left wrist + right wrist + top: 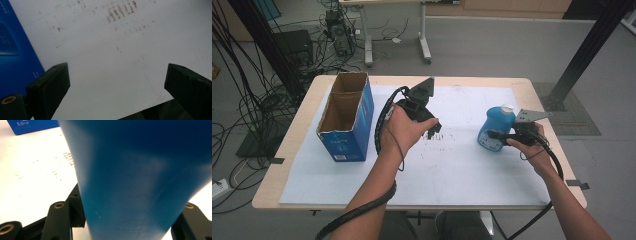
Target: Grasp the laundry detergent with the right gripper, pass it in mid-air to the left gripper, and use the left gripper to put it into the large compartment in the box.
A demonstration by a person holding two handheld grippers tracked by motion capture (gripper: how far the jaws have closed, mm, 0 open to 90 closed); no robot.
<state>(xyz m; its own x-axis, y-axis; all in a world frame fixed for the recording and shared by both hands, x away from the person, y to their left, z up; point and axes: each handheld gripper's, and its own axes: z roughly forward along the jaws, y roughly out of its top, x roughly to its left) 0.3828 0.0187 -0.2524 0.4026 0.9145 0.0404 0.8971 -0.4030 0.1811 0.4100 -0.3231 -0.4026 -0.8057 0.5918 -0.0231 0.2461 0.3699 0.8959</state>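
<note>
While the right hand-held gripper (502, 136) clamps the blue bottle (495, 129) on both sides, the bottle stands at the right of the white-covered surface (462, 170). Left hand-held gripper (432, 131): jaws spread wide with nothing between them, held over the middle of the surface, beside the open blue carton (347, 117).

We can read "5.0" in white, followed by small characters too blurred to make out, on the blue box (32, 126) in the right gripper view. White print also runs along that box in the left gripper view and the high view, but we cannot read it.
</note>
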